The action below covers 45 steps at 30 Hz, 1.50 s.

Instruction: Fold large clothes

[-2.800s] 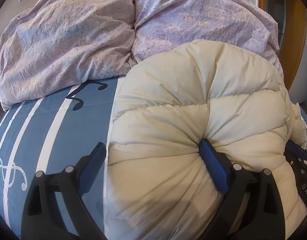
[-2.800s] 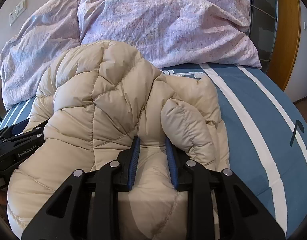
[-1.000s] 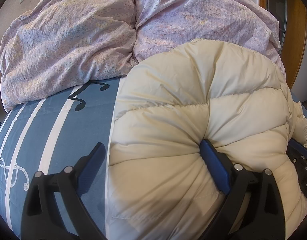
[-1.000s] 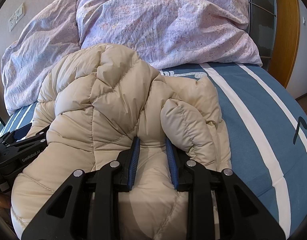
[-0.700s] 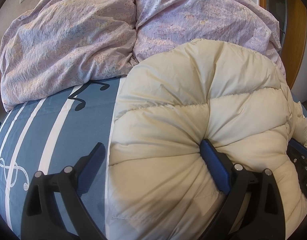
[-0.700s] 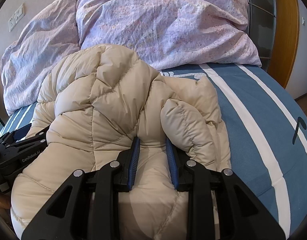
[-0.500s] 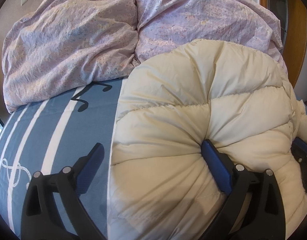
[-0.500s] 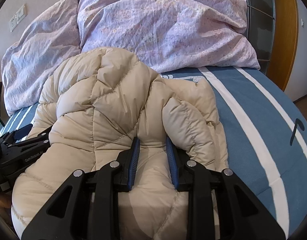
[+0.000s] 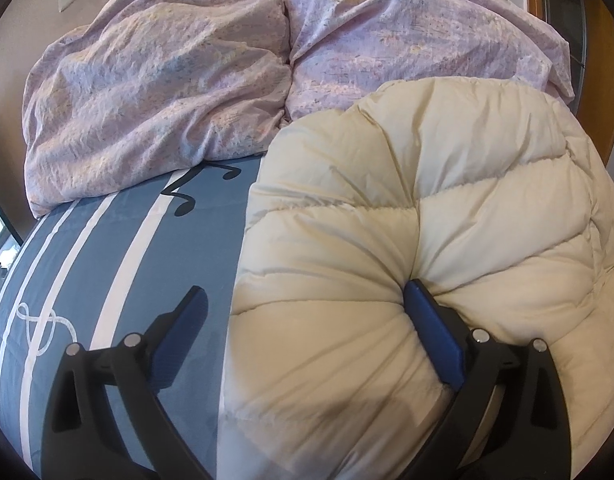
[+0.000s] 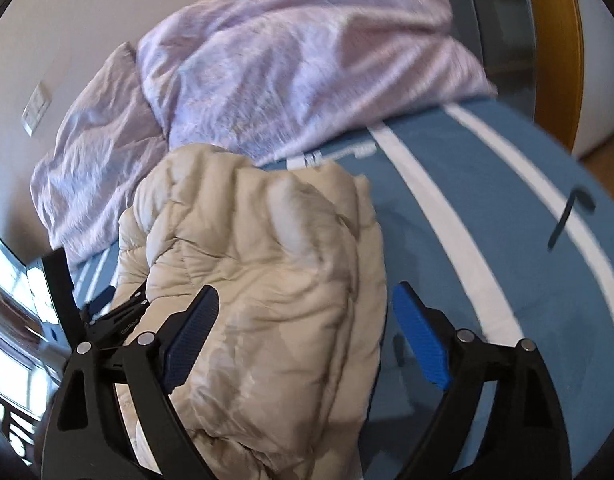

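Observation:
A cream quilted down jacket (image 9: pixel 407 240) lies bunched on the blue striped bed. In the left wrist view my left gripper (image 9: pixel 303 312) is open; its right finger presses into the jacket's puffy side and its left finger hangs over the sheet. In the right wrist view the jacket (image 10: pixel 267 264) lies folded in a heap, and my right gripper (image 10: pixel 305 316) is open, raised above it, with the jaws spread wide on either side of the heap's near end. The left gripper (image 10: pixel 119 320) shows at the jacket's left edge.
Two rumpled lilac pillows or a duvet (image 9: pixel 211 64) lie at the head of the bed, also in the right wrist view (image 10: pixel 291 64). The blue sheet with white stripes (image 10: pixel 487 248) extends to the right of the jacket. A wooden door frame (image 10: pixel 563 32) stands at the far right.
My right gripper has opened, let go of the jacket fold and lifted back, tilting the view. The jacket has slumped flatter. The left gripper has barely moved.

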Tool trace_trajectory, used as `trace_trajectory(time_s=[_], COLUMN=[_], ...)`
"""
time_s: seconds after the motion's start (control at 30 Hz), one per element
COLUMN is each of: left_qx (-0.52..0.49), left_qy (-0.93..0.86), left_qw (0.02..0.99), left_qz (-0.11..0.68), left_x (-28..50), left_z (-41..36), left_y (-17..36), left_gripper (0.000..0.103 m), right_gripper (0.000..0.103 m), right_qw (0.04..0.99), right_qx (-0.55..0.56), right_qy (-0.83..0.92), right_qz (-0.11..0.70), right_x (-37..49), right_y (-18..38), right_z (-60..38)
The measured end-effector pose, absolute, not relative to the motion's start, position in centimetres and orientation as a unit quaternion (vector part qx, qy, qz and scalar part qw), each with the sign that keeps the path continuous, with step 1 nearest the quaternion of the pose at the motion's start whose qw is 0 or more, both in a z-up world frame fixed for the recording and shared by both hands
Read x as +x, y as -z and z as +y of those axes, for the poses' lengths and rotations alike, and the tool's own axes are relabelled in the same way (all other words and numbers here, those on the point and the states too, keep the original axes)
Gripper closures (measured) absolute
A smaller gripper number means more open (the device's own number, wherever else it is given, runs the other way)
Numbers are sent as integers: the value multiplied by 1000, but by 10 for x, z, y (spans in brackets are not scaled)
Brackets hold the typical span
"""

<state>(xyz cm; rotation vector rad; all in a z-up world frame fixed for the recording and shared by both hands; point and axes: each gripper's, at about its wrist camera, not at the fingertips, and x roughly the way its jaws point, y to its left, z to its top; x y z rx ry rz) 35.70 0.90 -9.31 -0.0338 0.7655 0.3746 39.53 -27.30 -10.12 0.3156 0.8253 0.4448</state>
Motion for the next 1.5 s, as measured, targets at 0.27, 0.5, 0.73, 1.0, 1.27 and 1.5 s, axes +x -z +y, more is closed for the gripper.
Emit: trace_trajectory(time_s=[0.27,0.5,0.73,1.0,1.27,1.5], left_qx=[-23,-33,-38,-53,-82,-89], left_qy=[-181,-178,-177,-177,-172,-146], left_qw=[911,911,911,909,910,916], left_qz=[370,372,372,373,368,363], left_x=[356,357,358,357,352,337], left_z=[10,11,12,14,19,24], left_y=[94,94,94,94,92,82], left_gripper=[5,5,5,5,5,5], right_gripper=[12,9,7,30,66,73], right_qw=[822,790,802,772,766,768], right_qx=[219,262,260,281,301,305], right_qy=[-241,-256,-241,-292,-302,-294], right_qz=[467,491,480,490,482,480], right_x=[417,427,426,438,439,438], right_y=[134,155,156,164,164,165], right_z=[-276,-281,-283,-269,-265,-267])
